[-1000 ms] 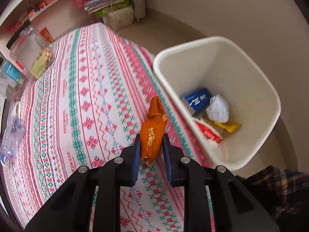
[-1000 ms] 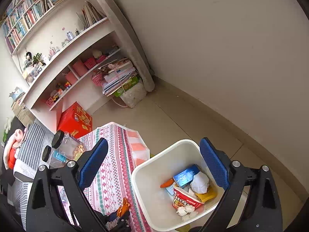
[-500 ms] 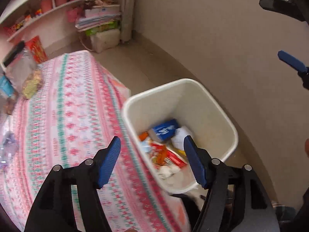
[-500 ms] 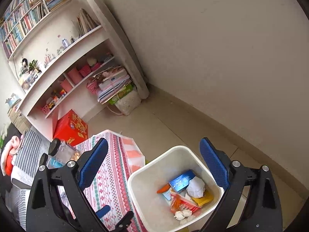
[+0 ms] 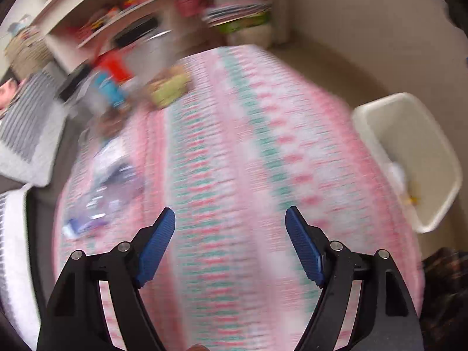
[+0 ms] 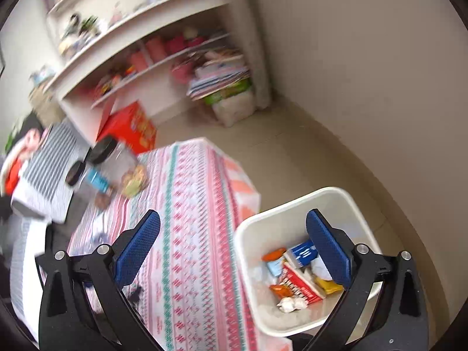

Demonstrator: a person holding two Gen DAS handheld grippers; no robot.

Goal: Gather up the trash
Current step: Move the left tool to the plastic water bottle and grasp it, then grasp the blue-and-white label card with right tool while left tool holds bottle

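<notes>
With nothing between its opening jaws, the left gripper point(image 5: 230, 242) should settle squarely over the crumpled clear wrapper point(image 5: 108, 187) (far left, blurred) — then close, while the right gripper point(image 6: 233, 247) hangs wide and empty.

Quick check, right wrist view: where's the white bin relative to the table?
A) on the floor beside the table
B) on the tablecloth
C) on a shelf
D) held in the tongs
A: the bin stands on the tiled floor right next to the edge of the table, with wrappers inside it; the right tongs are open and hold nothing.
</notes>
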